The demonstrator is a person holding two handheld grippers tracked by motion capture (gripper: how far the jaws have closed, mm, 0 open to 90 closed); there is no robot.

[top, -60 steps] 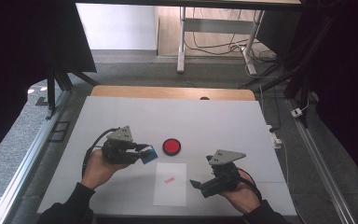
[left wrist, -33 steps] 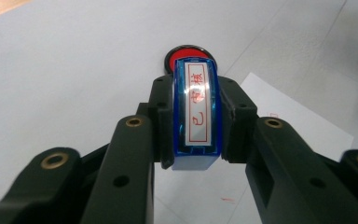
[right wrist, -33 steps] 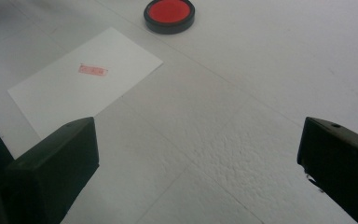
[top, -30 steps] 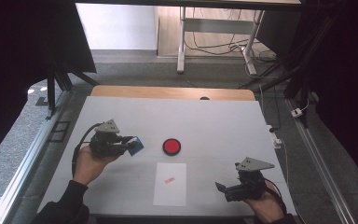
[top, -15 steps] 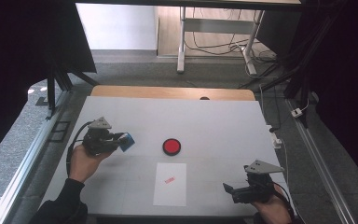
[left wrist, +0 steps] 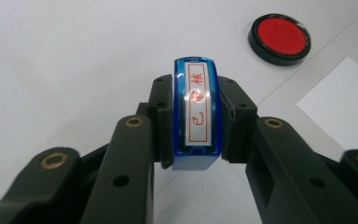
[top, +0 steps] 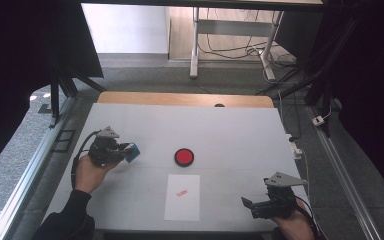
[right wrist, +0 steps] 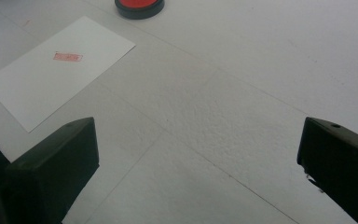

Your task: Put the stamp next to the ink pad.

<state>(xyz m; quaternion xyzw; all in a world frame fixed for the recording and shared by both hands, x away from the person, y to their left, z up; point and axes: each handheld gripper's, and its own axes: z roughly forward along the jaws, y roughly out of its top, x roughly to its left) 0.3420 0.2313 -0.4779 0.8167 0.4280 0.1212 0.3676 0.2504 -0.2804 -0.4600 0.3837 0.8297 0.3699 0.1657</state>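
left tool [top: 130,151] clamped on blue stamp [left wrist: 196,114] | right tool [top: 248,204] wide open, empty | we lower it level onto bare bench [top: 230,130], clear of ink pad [top: 184,157]

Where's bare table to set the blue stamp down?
Bare patches: the far half of the table beyond the red ink pad, and the right side between pad and right gripper. Tighter around the stamped paper. Left gripper holds the blue stamp.

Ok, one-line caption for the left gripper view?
Left gripper clamps a blue stamp, red ink pad and stamped paper beyond.
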